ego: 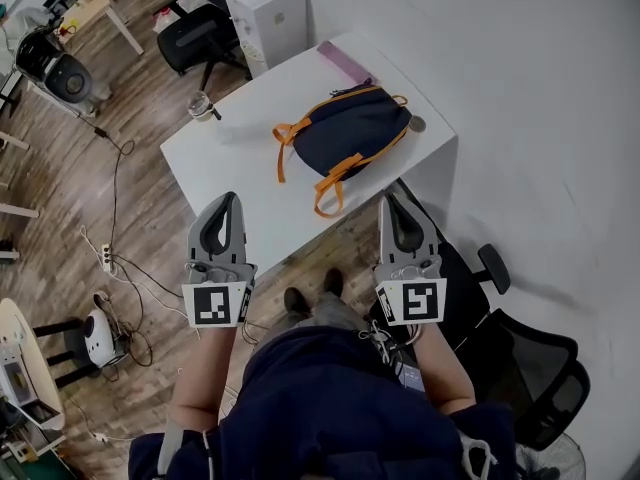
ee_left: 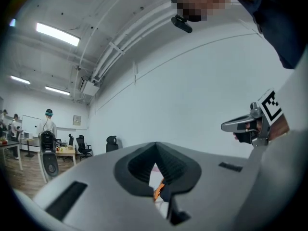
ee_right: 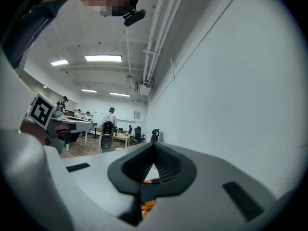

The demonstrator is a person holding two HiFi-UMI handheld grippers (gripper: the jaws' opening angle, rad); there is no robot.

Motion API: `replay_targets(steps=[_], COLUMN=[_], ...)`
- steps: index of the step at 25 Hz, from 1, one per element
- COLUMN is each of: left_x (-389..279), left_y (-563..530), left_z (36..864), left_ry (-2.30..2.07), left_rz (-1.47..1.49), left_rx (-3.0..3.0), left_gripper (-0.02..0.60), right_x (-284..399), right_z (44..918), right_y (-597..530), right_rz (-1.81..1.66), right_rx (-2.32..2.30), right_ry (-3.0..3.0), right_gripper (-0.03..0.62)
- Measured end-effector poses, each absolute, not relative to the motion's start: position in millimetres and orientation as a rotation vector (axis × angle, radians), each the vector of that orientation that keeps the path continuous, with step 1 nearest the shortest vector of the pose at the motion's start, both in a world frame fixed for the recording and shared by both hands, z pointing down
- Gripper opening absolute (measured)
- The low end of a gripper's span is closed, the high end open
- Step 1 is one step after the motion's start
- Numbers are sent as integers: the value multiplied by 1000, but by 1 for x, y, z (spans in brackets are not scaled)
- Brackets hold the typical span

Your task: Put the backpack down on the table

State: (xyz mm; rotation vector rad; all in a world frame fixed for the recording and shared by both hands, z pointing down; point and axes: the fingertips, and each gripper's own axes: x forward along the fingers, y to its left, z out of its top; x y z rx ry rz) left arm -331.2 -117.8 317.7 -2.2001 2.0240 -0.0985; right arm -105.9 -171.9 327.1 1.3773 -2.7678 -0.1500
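Observation:
A navy backpack (ego: 358, 130) with orange straps lies flat on the white table (ego: 230, 158), toward its right end. My left gripper (ego: 230, 200) and right gripper (ego: 390, 200) hover side by side over the table's near edge, both shut with nothing in them and apart from the backpack. In the left gripper view the left gripper (ee_left: 155, 146) has its jaws meeting, and a sliver of the backpack's orange strap (ee_left: 157, 190) shows through the gap below. The right gripper (ee_right: 154, 146) is likewise shut in its own view, with a bit of the backpack (ee_right: 150, 189) beyond.
On the table lie a pink flat item (ego: 345, 63), a glass cup (ego: 202, 105) and a small round object (ego: 417, 124). A white water dispenser (ego: 268, 8) and a black chair (ego: 195, 36) stand behind. Another black chair (ego: 520, 368) sits at my right. Cables (ego: 105, 258) trail on the floor.

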Motion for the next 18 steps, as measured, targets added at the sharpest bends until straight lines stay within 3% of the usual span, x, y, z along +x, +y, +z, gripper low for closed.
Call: replay_targets(steps=[18], left_x=[-370], left_y=[-61], left_z=[356], left_ry=[2173], left_rz=[-207], left_rx=[-2165], left_gripper=[3], right_x=[-98], right_z=[364], right_y=[-148], right_rz=[-45], right_rx=[1357], right_ry=[-2713], right_gripper=[0])
